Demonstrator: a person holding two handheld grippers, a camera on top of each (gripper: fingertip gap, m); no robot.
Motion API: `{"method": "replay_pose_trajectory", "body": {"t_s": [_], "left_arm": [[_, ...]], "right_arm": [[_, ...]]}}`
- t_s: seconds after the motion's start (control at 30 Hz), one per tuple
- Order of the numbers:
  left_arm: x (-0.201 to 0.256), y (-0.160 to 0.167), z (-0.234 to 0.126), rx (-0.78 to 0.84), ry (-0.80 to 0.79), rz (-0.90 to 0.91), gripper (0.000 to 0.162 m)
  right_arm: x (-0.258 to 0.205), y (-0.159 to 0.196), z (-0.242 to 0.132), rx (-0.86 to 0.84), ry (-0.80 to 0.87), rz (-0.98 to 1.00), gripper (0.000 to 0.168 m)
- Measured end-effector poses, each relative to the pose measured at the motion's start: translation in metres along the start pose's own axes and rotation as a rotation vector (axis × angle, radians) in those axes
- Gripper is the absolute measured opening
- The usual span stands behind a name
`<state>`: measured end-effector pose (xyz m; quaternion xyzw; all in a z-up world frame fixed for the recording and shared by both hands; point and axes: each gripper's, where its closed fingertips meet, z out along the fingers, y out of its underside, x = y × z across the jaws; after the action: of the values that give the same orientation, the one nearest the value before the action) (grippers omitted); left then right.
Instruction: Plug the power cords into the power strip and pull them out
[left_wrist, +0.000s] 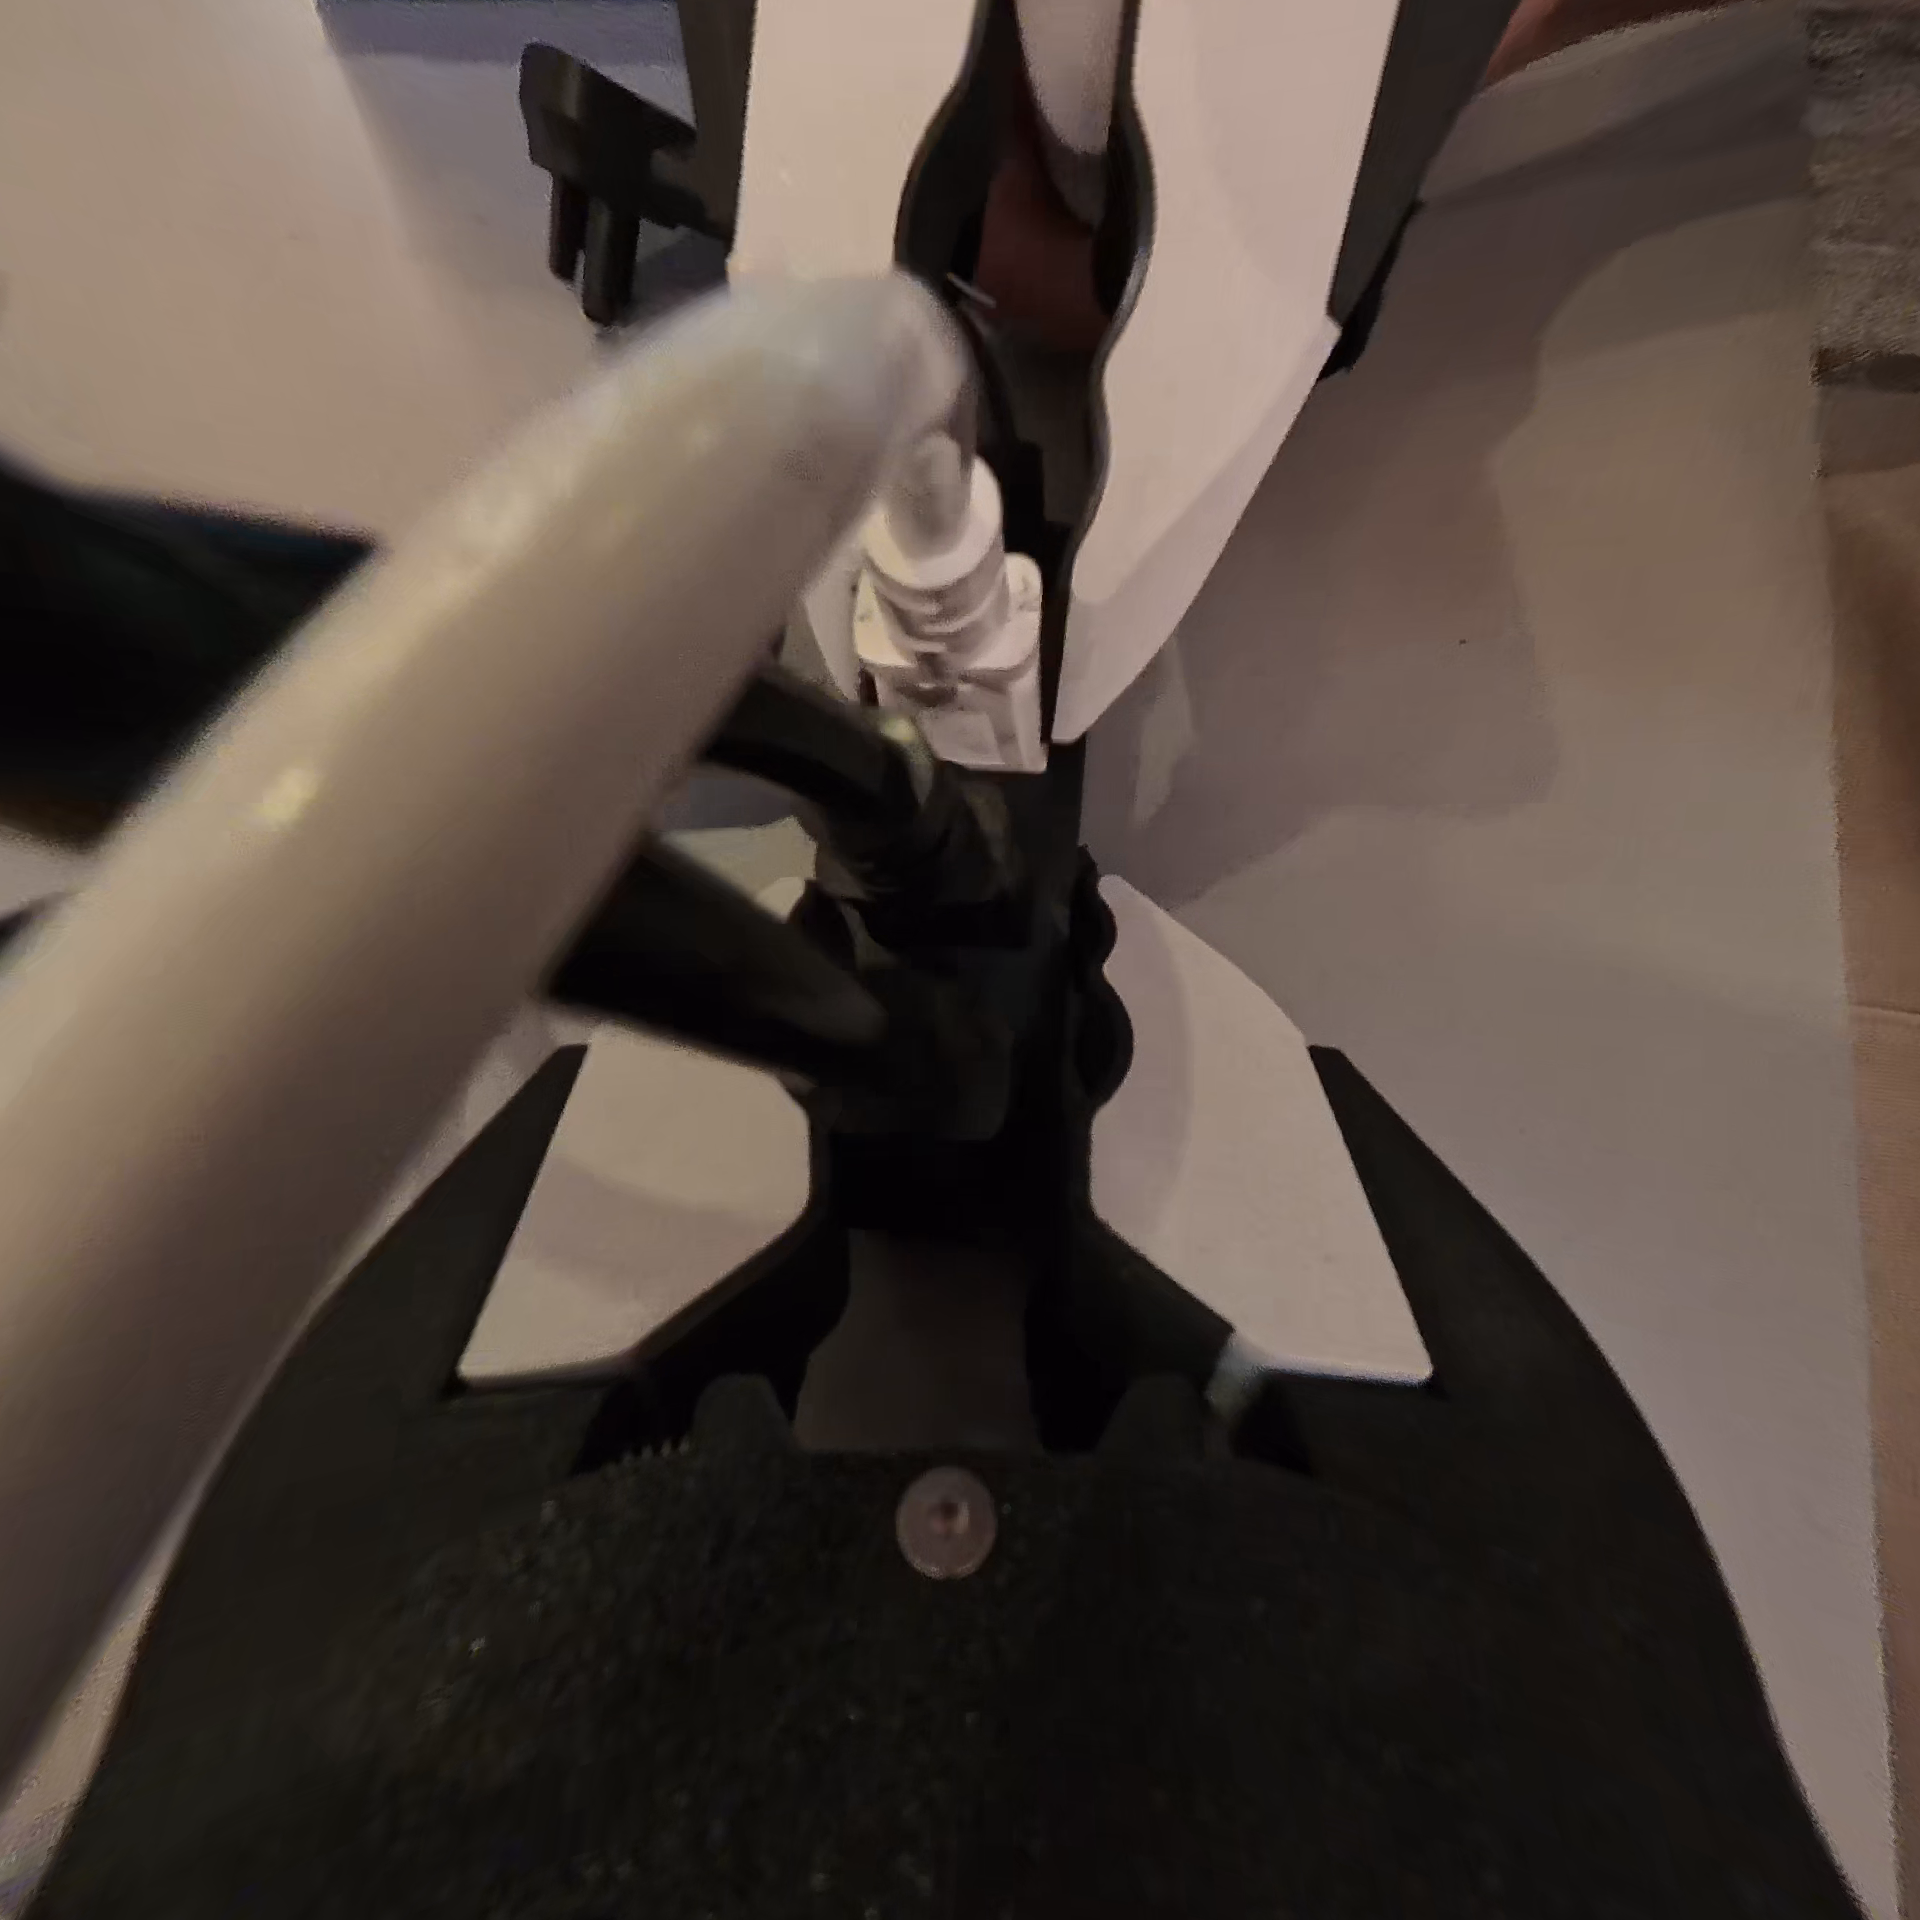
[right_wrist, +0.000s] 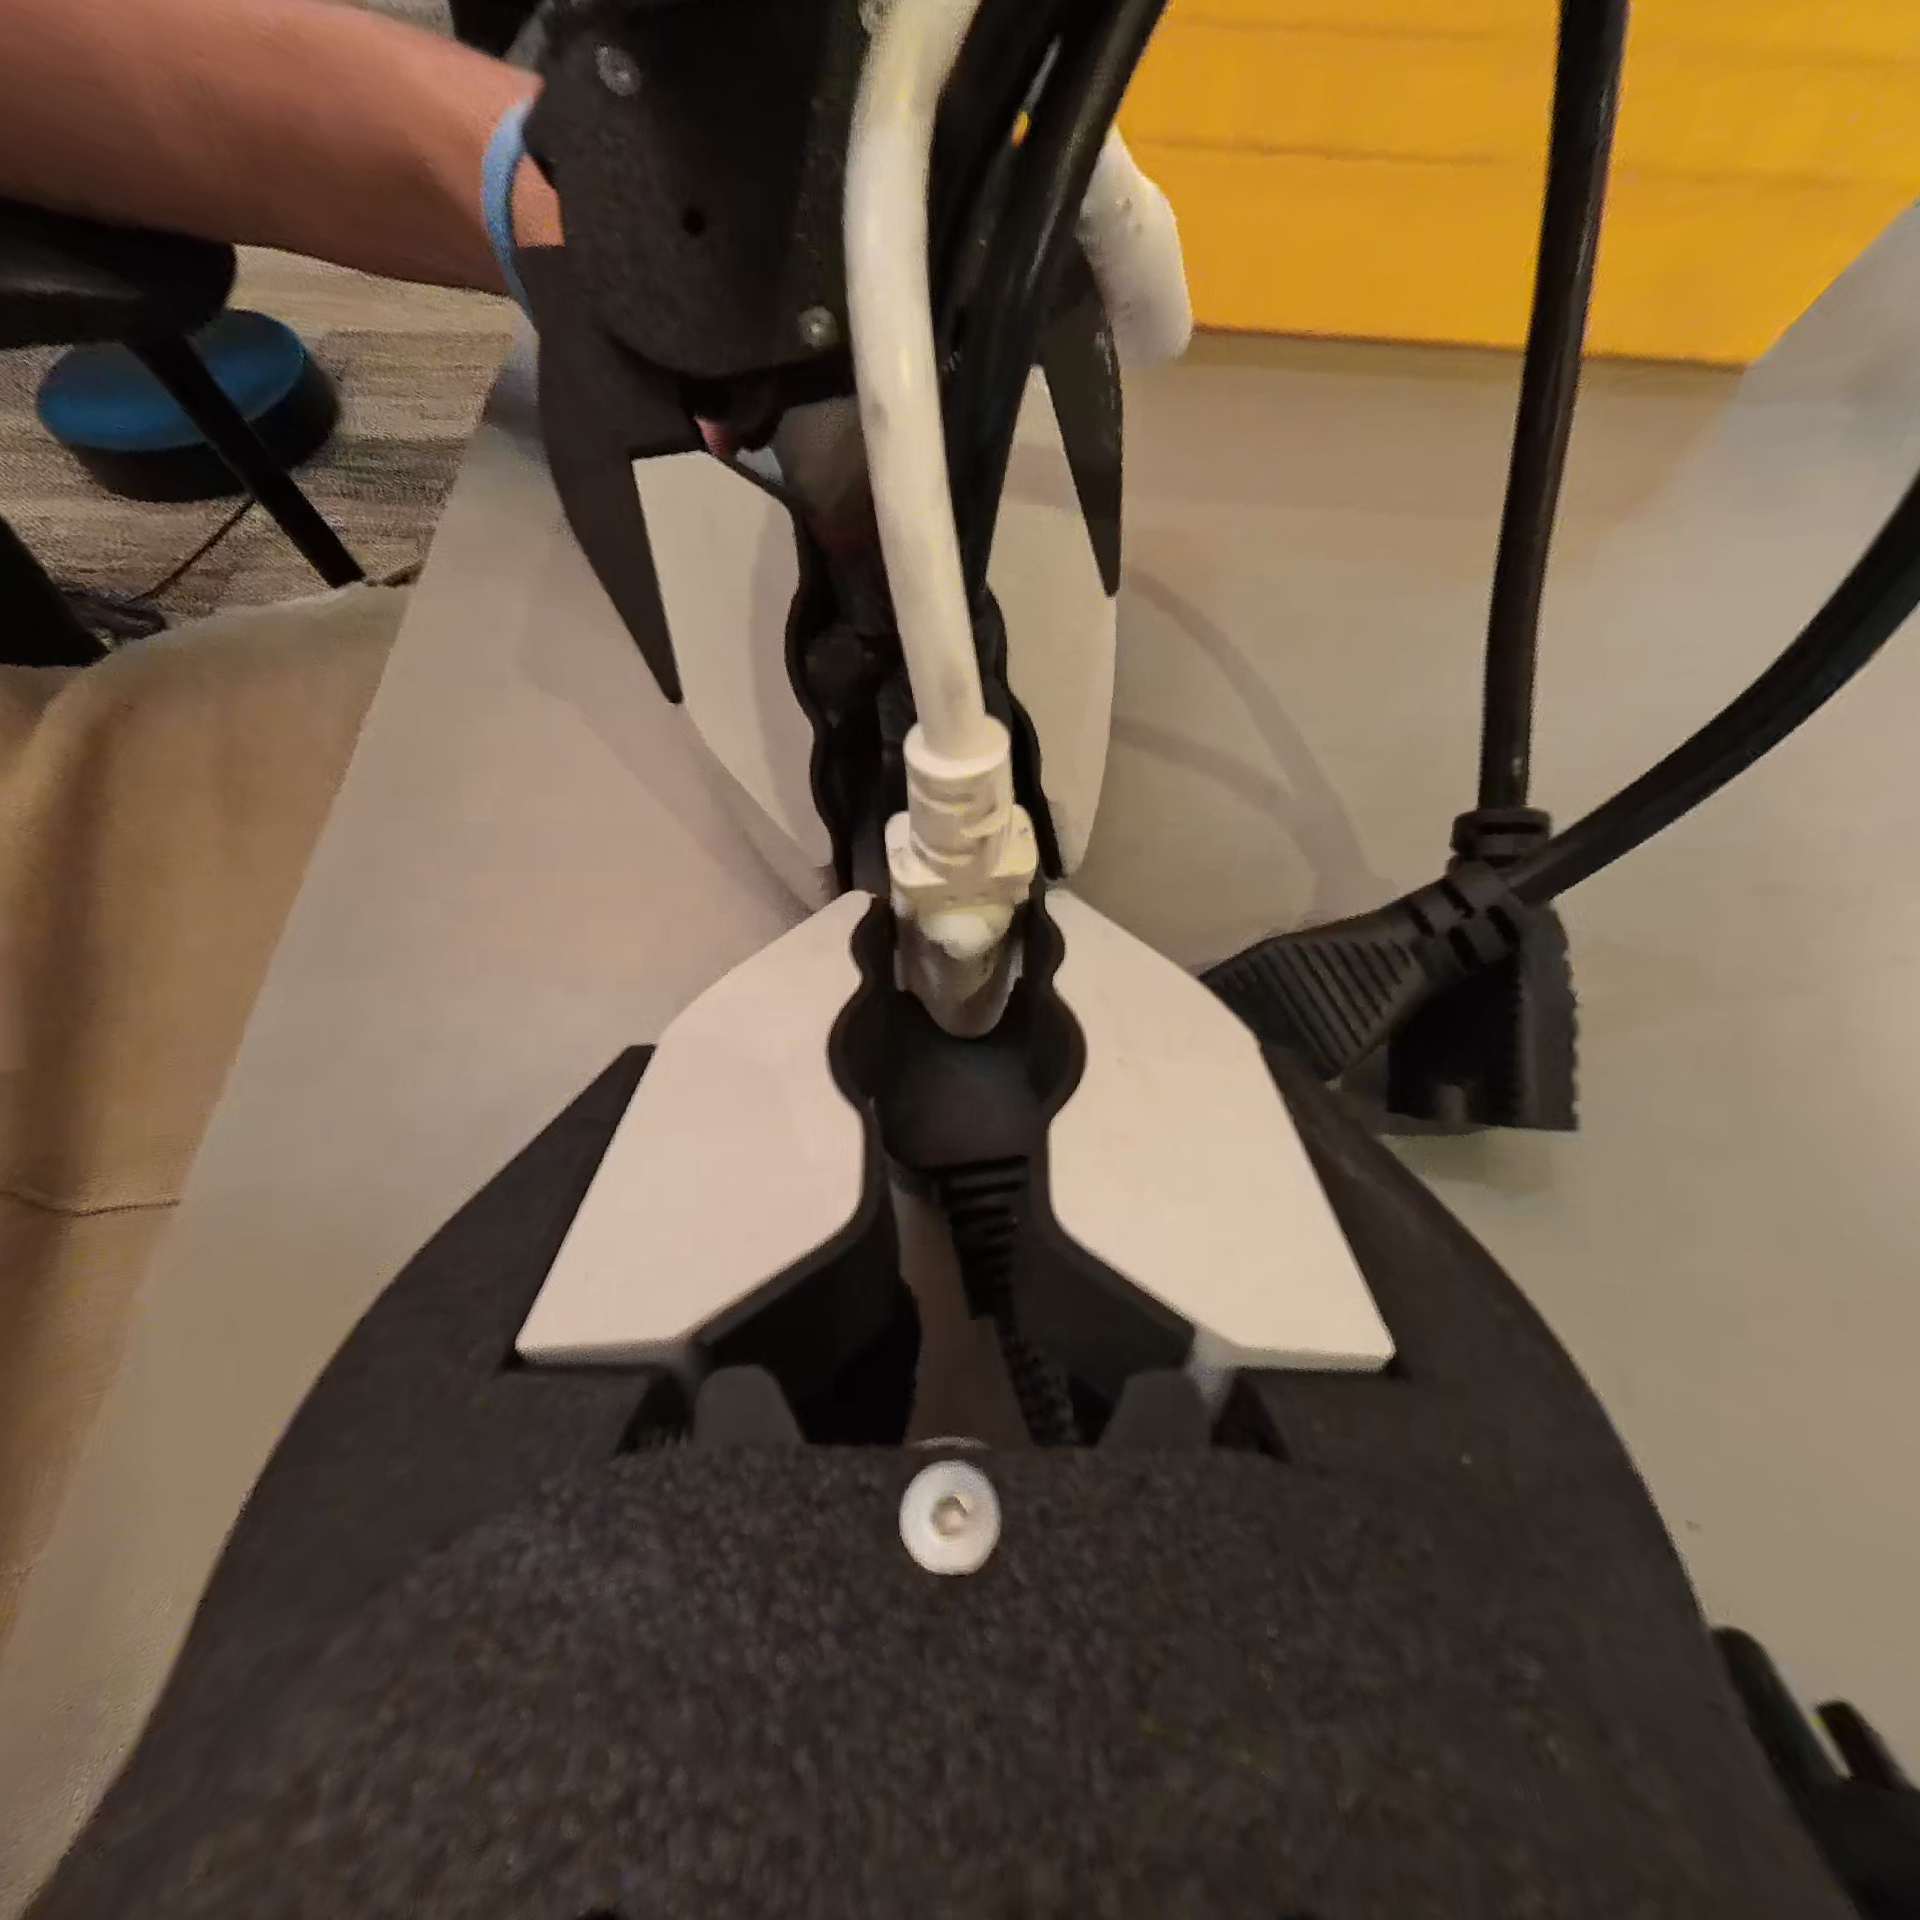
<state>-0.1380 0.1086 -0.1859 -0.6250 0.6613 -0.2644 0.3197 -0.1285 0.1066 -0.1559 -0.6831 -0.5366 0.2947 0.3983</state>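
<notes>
The two grippers meet tip to tip over the grey table (right_wrist: 499, 935). My right gripper (right_wrist: 956, 925) is shut on a white plug (right_wrist: 956, 883), whose white cord (right_wrist: 904, 416) rises between the left gripper's fingers. A black ribbed plug end (right_wrist: 971, 1112) sits deeper in its jaws. My left gripper (left_wrist: 966, 935) is shut around black plug bodies (left_wrist: 925, 862) with black cords leading left. The white plug (left_wrist: 945, 644) lies just beyond, beside the right gripper's white finger (left_wrist: 1174, 468). The blurred white cord (left_wrist: 416, 831) hides my left finger. I cannot make out the power strip itself.
A loose black plug (right_wrist: 1455, 977) lies on the table at the right, with black cords (right_wrist: 1548, 416) rising from it. Another black plug (left_wrist: 592, 177) with prongs shows at the far left. A person's forearm (right_wrist: 260, 156) holds the left gripper. The table edge and tan cloth (right_wrist: 135, 935) lie to the left. The tips of both grippers are at nearly the same place.
</notes>
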Motion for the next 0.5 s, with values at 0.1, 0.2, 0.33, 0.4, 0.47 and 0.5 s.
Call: {"method": "replay_pose_trajectory", "body": {"t_s": [0.1, 0.2, 0.33, 0.4, 0.47, 0.5], "left_arm": [[0.001, -0.003, -0.001, 0.019, 0.005, 0.000, 0.048], [0.002, -0.005, 0.000, 0.020, -0.002, 0.008, 0.048], [0.002, -0.005, 0.001, 0.018, 0.002, -0.009, 0.046], [0.000, -0.002, 0.002, -0.006, -0.029, 0.006, 0.046], [0.001, 0.000, 0.005, -0.036, -0.032, 0.023, 0.046], [0.001, 0.000, 0.005, -0.033, -0.021, 0.019, 0.046]], "right_arm": [[-0.001, -0.007, -0.004, 0.053, -0.017, 0.016, 0.022], [-0.002, -0.007, -0.005, 0.062, -0.038, 0.023, 0.021], [-0.002, -0.008, -0.005, 0.068, -0.075, 0.063, 0.022], [0.000, -0.004, -0.003, 0.039, -0.069, 0.064, 0.023], [0.001, 0.007, -0.001, -0.029, -0.077, 0.058, 0.024], [0.001, 0.007, -0.001, -0.028, -0.079, 0.065, 0.024]]}}
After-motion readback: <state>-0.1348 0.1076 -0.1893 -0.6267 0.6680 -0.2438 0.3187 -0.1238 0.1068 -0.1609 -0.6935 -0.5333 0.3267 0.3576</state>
